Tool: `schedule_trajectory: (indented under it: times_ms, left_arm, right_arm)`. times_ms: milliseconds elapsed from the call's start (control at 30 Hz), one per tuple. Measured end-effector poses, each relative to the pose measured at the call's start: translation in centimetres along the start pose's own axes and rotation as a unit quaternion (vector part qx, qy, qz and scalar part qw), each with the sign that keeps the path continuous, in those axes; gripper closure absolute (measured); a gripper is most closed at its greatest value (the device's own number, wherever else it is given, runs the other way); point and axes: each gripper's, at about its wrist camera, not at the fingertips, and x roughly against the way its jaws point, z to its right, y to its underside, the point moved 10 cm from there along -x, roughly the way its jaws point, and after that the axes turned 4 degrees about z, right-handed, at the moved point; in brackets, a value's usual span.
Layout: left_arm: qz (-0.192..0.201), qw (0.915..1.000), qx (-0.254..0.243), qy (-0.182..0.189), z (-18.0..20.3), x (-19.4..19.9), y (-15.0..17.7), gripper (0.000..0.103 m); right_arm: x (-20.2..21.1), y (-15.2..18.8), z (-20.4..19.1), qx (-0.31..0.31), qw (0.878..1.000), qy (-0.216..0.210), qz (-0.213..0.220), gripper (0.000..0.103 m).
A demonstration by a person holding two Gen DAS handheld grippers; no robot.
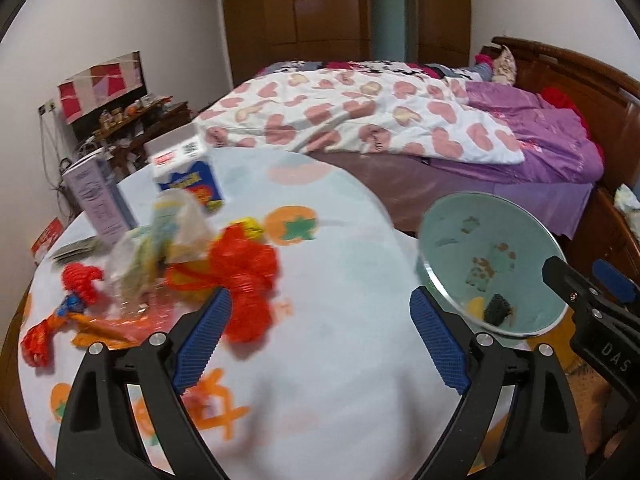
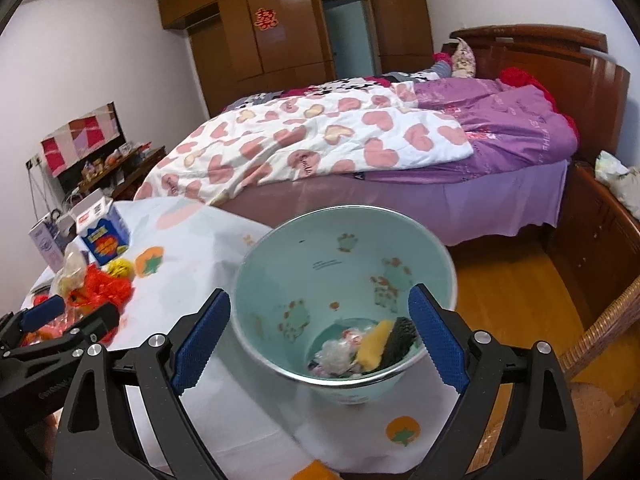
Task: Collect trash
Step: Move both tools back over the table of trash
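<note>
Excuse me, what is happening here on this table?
A person with a gripper in each hand is collecting trash from a table beside a bed. The right gripper is open around a tilted bin that already holds a yellow-and-black sponge and some wrappers; whether its fingers touch the bin is unclear. The left gripper is open and empty, near a heap of red net bags and plastic scraps not yet picked up.
</note>
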Motion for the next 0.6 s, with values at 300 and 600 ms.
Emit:
schedule_trajectory:
  times_ms: [300,600]
  left_arm:
    - [0.004,0.9987,0.039,-0.031,-6.9,2.2,1.6,0.013]
    - [-0.002,0.9956,0.074,-0.058,-13.2,3.8,4.0,0.013]
  right_arm:
    - [1.1,0.9,-6.5,0.059,0.998,-0.009,0.01,0.014]
    - [1.3,2.4,-12.5,0.09,0.995,-0.045,-0.005,0.014]
